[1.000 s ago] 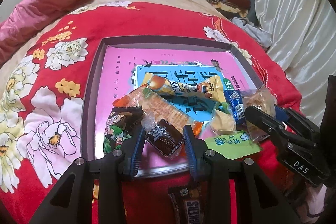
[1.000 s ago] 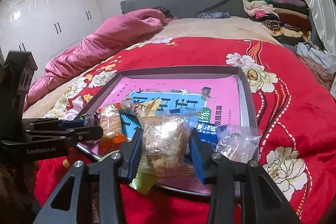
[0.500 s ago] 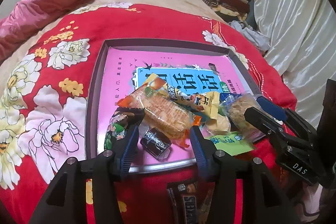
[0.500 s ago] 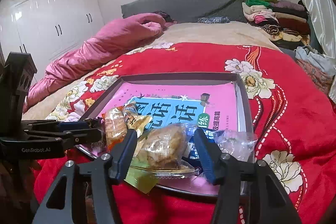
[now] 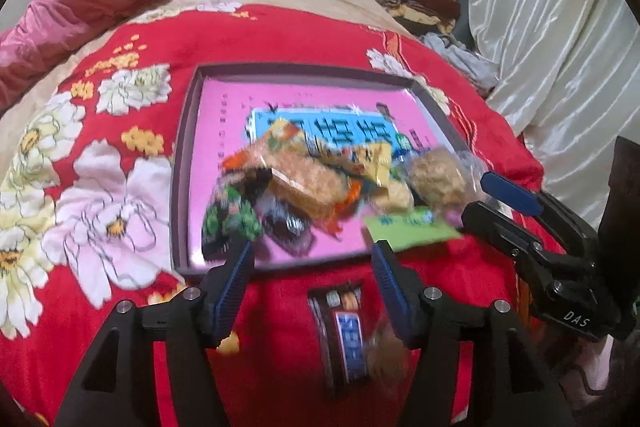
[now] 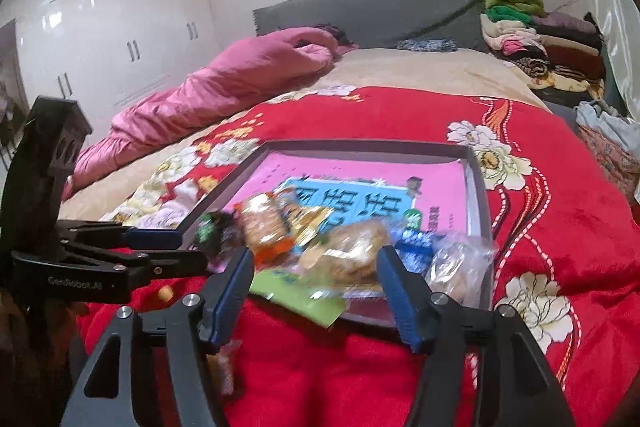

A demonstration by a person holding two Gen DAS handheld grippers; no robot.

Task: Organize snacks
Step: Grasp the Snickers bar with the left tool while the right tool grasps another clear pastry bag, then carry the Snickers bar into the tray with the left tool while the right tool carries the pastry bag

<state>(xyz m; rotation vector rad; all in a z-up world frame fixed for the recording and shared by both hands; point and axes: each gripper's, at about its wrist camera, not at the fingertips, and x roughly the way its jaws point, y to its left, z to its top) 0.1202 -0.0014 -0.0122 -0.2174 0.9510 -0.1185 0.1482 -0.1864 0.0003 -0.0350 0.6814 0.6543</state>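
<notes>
A shallow grey tray [image 5: 182, 163] lined with a pink book sits on the red flowered blanket. Several snacks are piled at its near end: an orange cracker pack [image 5: 308, 183], a dark wrapped candy [image 5: 286, 223] and a clear pastry packet [image 6: 348, 251]. My left gripper [image 5: 312, 249] hovers just in front of the tray's near rim, its jaws opening, with nothing pressed between the pads. My right gripper [image 6: 315, 254] is likewise opening just short of the pastry packet, which lies loose on the tray. A Snickers bar [image 5: 344, 331] lies on the blanket below the left gripper.
A green packet [image 6: 296, 287] hangs over the tray's near rim, and a clear bag [image 6: 456, 267] sits in its right corner. A pink duvet [image 6: 240, 75] lies at the back left, folded clothes [image 6: 536, 39] at the back right, and a white curtain [image 5: 560, 47] on the right.
Both grippers have opened: the left let go of the dark candy, the right of the pastry packet. Both snacks now lie in the tray, and both grippers have drawn back from it.
</notes>
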